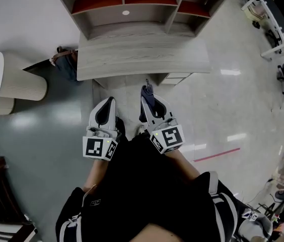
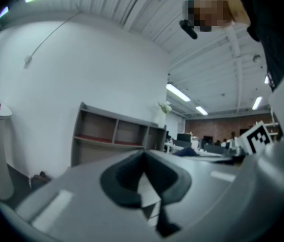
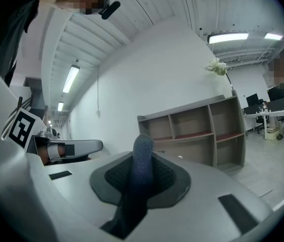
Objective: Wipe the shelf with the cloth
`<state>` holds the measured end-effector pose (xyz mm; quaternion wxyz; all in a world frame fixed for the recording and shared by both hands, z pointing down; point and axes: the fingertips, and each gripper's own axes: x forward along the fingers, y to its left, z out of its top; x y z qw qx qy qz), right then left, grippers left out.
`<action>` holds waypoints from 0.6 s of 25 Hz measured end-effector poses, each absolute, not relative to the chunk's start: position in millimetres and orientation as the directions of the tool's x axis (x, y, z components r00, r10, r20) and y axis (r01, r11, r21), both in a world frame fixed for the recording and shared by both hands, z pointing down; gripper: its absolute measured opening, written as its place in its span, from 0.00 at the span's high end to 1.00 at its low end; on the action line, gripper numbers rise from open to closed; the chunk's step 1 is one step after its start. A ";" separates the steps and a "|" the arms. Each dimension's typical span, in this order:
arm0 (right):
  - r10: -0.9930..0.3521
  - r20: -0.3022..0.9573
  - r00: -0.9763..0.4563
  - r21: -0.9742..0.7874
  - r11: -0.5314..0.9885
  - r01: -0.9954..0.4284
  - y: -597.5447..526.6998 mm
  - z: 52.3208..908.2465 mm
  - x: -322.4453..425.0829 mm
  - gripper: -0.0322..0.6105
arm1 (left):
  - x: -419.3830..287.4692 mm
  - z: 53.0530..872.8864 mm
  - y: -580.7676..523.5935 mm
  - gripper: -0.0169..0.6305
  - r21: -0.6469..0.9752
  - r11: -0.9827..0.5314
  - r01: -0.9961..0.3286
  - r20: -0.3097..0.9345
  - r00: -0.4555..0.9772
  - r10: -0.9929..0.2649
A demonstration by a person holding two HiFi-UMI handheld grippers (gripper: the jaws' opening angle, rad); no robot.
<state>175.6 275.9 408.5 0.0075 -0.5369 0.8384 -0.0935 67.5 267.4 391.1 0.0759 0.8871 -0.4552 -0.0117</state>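
While you are standing well apart from the shelf (image 1: pixel 127 11), your right gripper (image 1: pixel 151 104) is clenching the cloth (image 3: pixel 143 155), which is sticking up between its jaws; your left gripper (image 2: pixel 144 158) is holding its jaws together on nothing; I think the cloth may be slipping out during wiping, because the grip looks narrow; I am counting one cloth, one shelf, two grippers.

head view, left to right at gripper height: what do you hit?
white round stand → left gripper → right gripper, shut on the cloth → red floor line → office desks
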 end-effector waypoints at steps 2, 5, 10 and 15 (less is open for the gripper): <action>-0.901 0.094 -0.424 -0.157 0.407 -0.900 262.1 409.5 170.2 0.87 | 66.2 392.3 254.7 0.97 0.141 -0.582 -0.801 0.047 0.593 -0.804; -0.907 0.097 -0.409 -0.140 0.395 -0.908 237.2 407.2 162.2 0.87 | 59.2 393.9 229.1 0.97 0.154 -0.596 -0.788 0.037 0.607 -0.794; -0.930 0.099 -0.353 -0.108 0.343 -0.933 189.5 402.7 149.7 0.87 | 45.0 387.8 174.5 0.97 0.176 -0.639 -0.749 -0.008 0.648 -0.762; -0.948 0.110 -0.297 -0.097 0.288 -0.953 140.9 397.4 122.5 0.87 | 14.2 380.3 119.0 0.97 0.184 -0.679 -0.711 -0.029 0.687 -0.726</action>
